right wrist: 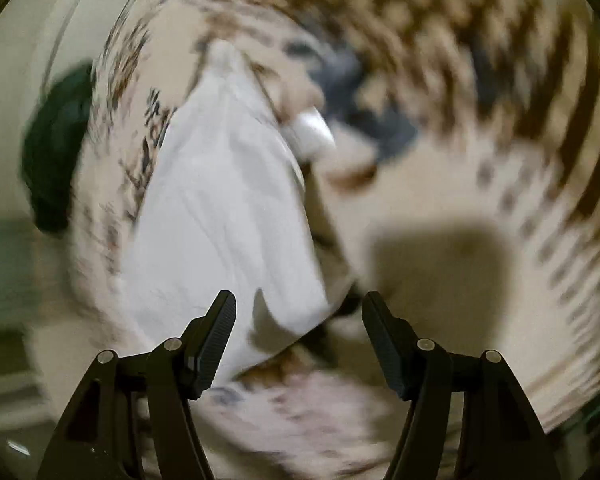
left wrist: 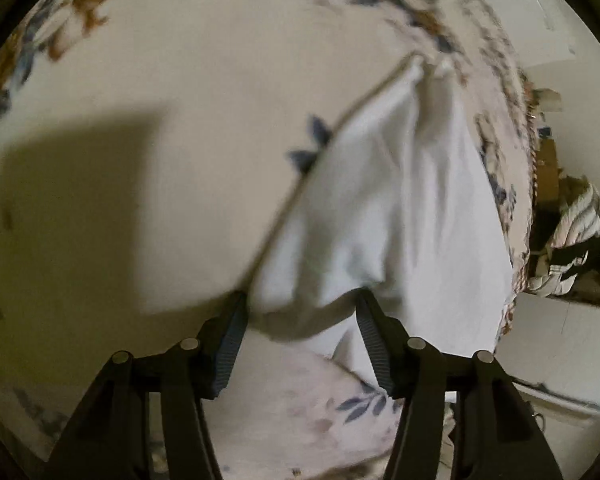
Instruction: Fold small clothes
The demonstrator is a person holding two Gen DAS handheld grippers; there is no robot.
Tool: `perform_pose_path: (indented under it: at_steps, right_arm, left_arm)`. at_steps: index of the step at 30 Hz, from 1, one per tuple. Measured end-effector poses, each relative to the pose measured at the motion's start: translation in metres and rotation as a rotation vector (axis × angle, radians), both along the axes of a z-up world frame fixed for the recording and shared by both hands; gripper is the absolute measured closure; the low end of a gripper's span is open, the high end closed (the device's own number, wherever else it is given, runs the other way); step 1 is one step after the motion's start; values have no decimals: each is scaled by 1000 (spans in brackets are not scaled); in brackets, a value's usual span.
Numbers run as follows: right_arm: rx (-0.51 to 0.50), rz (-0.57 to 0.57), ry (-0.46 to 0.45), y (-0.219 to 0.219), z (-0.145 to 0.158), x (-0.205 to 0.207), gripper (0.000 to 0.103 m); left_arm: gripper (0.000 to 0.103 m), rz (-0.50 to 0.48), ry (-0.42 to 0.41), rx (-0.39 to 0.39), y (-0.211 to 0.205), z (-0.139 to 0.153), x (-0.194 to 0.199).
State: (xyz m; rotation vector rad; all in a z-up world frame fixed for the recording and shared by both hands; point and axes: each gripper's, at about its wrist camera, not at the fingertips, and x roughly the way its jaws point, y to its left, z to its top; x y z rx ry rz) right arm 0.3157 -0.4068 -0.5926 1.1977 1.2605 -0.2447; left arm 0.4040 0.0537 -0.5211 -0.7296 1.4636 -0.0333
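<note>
white cloth [left wrist: 384,208], soft creased folds, floral bedsheet [left wrist: 204,60]

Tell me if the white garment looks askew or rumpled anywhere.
The small white cloth garment lies diagonally on the floral bedsheet, creased and bunched at its far end. Both the left gripper and right gripper are open.

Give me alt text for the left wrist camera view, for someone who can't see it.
A white garment lies rumpled on a floral bedspread, its near edge between the spread fingers of the left gripper, which is open. A dark shadow falls on the bedspread to the left, and the picture is motion-blurred.
</note>
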Motion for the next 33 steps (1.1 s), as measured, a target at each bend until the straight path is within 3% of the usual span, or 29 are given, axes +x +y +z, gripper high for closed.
perform_pose_path:
  at_steps: [1, 2, 3, 4, 8, 13, 15, 16, 17, 18, 19, 20, 23, 25, 29, 33]
  right_arm:
    - [37, -38, -20, 1, -6, -4, 36]
    - [64, -75, -58, 1, -11, -6, 44]
    - [63, -92, -85, 2, -13, -6, 73]
    - [51, -85, -86, 4, -14, -4, 88]
    - [-70, -11, -49, 7, -5, -1, 95]
    - [-98, 41, -6, 0, -8, 0, 95]
    - [-60, 36, 11, -3, -14, 5, 92]
    - [-26, 14, 12, -6, -16, 3, 87]
    - [14, -20, 11, -9, -15, -3, 77]
    - [29, -34, 3, -12, -13, -8, 61]
    - [45, -49, -22, -13, -7, -15, 51]
    - [56, -62, -54, -11, -1, -22, 36]
    - [110, -47, -98, 5, -1, -36, 31]
    - [163, -35, -113, 19, -15, -38, 29]
    - [225, -83, -189, 35, -51, -27, 29]
    - [244, -152, -296, 39, -66, -8, 29]
  left_arm:
    - [81, -16, -20, 23, -5, 2, 1]
    - [89, -44, -35, 55, -13, 4, 2]
    - [90, -57, -46, 78, -17, 5, 4]
    - [92, -66, -56, 97, -20, 7, 5]
    - [92, -120, -49, 146, -12, 5, 8]
    - [91, -185, -36, 151, -10, 10, 10]
    - [90, -201, -24, 142, -10, 18, 9]
    - [83, -194, -13, 133, -9, 22, 7]
    - [72, -166, -6, 104, -5, 28, 2]
    - [64, -134, -7, 76, -4, 32, -4]
    - [48, -87, -9, 31, 0, 36, -12]
    - [37, -8, -14, -54, 3, 38, -22]
    - [35, 135, -14, -235, -3, 24, -41]
    - [35, 182, 6, -316, -21, 3, -42]
    - [35, 258, 2, -397, -50, -30, -40]
    - [35, 281, -39, -397, -60, -37, -30]
